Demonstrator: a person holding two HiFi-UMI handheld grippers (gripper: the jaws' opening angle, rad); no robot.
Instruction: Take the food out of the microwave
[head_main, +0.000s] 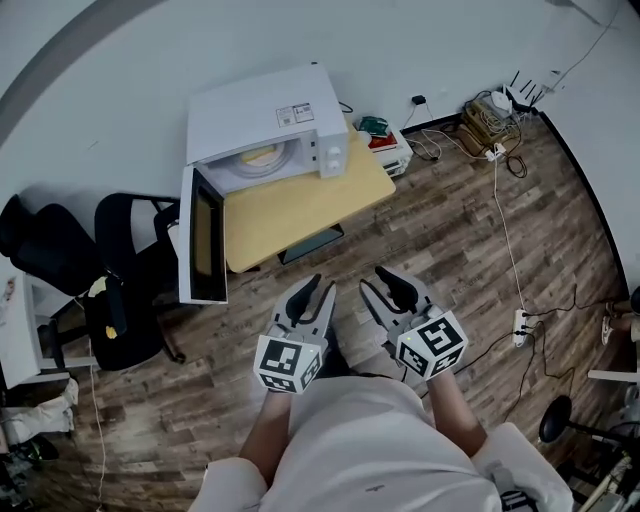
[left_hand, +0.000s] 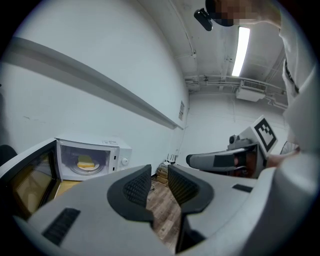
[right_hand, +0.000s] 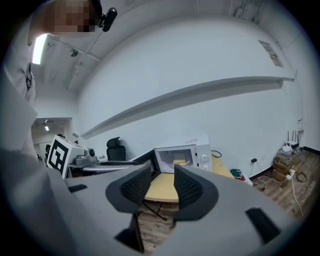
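Food sits inside the microwave on the desk, door open; left gripper narrowly parted, right gripper wider, both empty and well back, so I'd widen left first, then approach level, skirting the door.

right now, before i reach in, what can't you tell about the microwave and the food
- Food: too small in every view to name; only a yellow block shows.
- Microwave cavity: in the head view its own top hides most of the inside.
- Labels on its top: head view, too small to read.
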